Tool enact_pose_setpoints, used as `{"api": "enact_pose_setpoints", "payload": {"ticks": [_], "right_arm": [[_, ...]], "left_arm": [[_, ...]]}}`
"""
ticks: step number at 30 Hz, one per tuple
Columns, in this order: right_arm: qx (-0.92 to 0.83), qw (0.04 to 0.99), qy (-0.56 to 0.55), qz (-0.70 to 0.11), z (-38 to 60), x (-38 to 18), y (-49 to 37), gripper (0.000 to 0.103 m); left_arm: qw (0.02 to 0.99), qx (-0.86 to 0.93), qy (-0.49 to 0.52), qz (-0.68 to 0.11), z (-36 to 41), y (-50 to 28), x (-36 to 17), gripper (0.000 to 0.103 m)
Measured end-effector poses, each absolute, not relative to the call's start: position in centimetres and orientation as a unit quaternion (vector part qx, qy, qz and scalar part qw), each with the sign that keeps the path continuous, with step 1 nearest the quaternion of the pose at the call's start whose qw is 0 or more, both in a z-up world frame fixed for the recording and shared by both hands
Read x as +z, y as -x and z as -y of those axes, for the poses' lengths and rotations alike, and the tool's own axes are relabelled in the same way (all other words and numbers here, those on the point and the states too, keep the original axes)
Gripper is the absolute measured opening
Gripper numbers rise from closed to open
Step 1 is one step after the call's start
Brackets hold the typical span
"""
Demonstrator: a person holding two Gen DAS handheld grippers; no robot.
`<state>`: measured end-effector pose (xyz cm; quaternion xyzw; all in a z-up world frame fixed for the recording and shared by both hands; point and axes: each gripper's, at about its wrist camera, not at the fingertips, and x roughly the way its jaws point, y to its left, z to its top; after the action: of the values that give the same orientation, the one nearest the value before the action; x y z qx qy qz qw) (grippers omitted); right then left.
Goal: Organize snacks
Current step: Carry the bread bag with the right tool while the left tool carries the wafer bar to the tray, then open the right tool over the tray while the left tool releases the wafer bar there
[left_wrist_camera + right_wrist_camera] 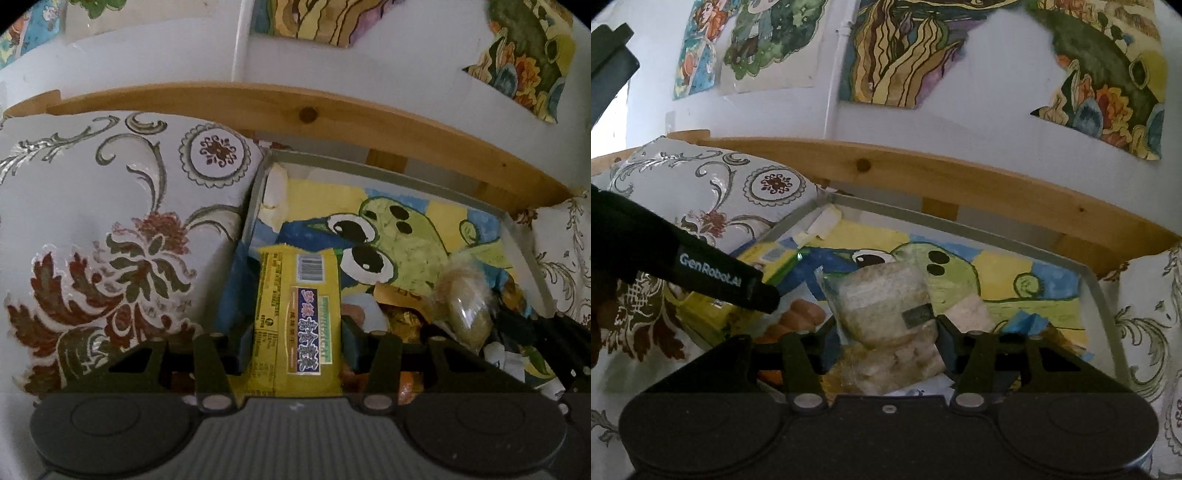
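midway: left gripper (295, 325) clamps the yellow packet (297, 317), right gripper (882, 336) clamps the clear bag (886, 310); loose snacks (402, 317) remain at 4 o'clock in the tray (406, 175).

The yellow snack packet (297, 317) stands lengthwise between the left gripper's fingers, barcode at its far end, a blue label with white characters down its face, held at the near-left part of the grey tray (402, 176). The clear bag of pale snacks (886, 314) sits tilted at the middle of the tray's near edge, between the right gripper's fingers, a dark label on its right side. Orange-brown sausages (803, 314) lie just left of that bag, inside the tray.
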<state>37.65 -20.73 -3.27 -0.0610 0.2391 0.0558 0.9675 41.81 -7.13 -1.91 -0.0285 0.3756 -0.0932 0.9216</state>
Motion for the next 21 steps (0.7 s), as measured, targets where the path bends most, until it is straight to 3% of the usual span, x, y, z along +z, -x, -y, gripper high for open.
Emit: {"api": "enact_pose_setpoints", "payload": {"ticks": [7,9,21], "right_arm": [[0.057,0.969,0.061,-0.234,20.6,-3.2,-37.2,0.070],[0.057,0.970,0.057,-0.229,20.7,-3.0,-36.9,0.077],[0.024,0.981,0.020,-0.189,22.1,0.4,-33.3,0.094]], "left_arm": [[0.920,-0.092,0.046,-0.378,6.6,-41.5,-1.8,0.058],[0.921,-0.091,0.053,-0.376,6.4,-41.2,-1.5,0.064],[0.942,-0.076,0.081,-0.316,5.1,-37.5,2.0,0.093]]}}
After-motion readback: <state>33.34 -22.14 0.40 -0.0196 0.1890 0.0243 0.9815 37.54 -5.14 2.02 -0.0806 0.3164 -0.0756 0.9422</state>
